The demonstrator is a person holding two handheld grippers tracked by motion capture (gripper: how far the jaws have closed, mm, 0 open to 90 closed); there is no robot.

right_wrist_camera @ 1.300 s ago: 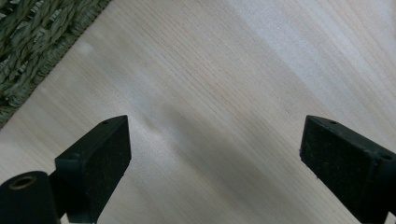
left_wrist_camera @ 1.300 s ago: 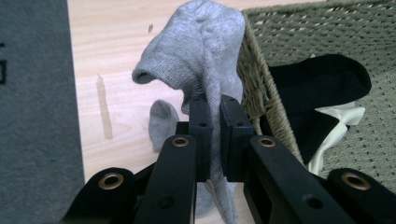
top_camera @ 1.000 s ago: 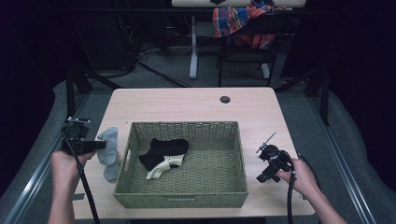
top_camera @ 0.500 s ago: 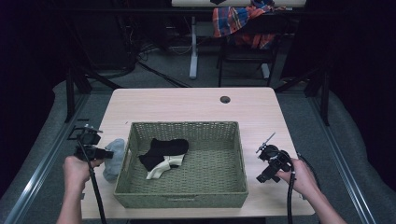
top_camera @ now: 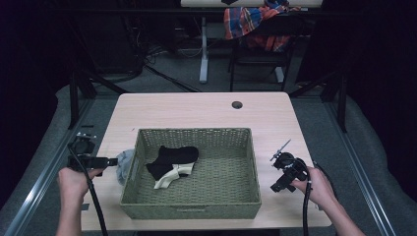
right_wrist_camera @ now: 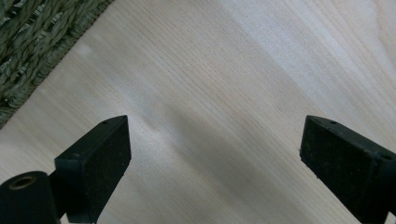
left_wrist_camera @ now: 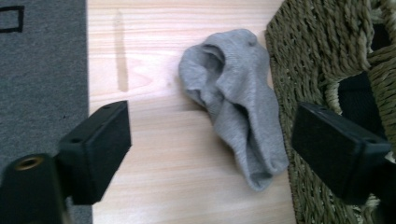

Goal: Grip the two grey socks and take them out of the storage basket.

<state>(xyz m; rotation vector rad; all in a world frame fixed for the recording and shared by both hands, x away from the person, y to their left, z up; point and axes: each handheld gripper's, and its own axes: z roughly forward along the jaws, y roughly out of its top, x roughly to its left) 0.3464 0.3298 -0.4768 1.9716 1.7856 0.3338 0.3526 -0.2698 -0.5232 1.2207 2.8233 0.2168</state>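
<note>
Grey sock [left_wrist_camera: 238,100] lies crumpled on surface [top_camera: 206,110], touching basket [top_camera: 192,209] wall at basket's 9 o'clock. Left gripper [left_wrist_camera: 212,154] fingers just opened wide, sock loose between them. Right gripper [right_wrist_camera: 215,161] fingers wide apart, empty, over bare surface.

Crumpled grey sock [left_wrist_camera: 236,100] lies on table beside basket.

Basket [top_camera: 196,209] sits mid-table [top_camera: 196,110], nearer the front edge; two socks [top_camera: 172,164] lie in its left half (one atop the other); a third sock [left_wrist_camera: 233,98] lies on the table just left of the basket, touching its wall; a small hole [top_camera: 237,104] behind the basket, twd the far edge.
</note>
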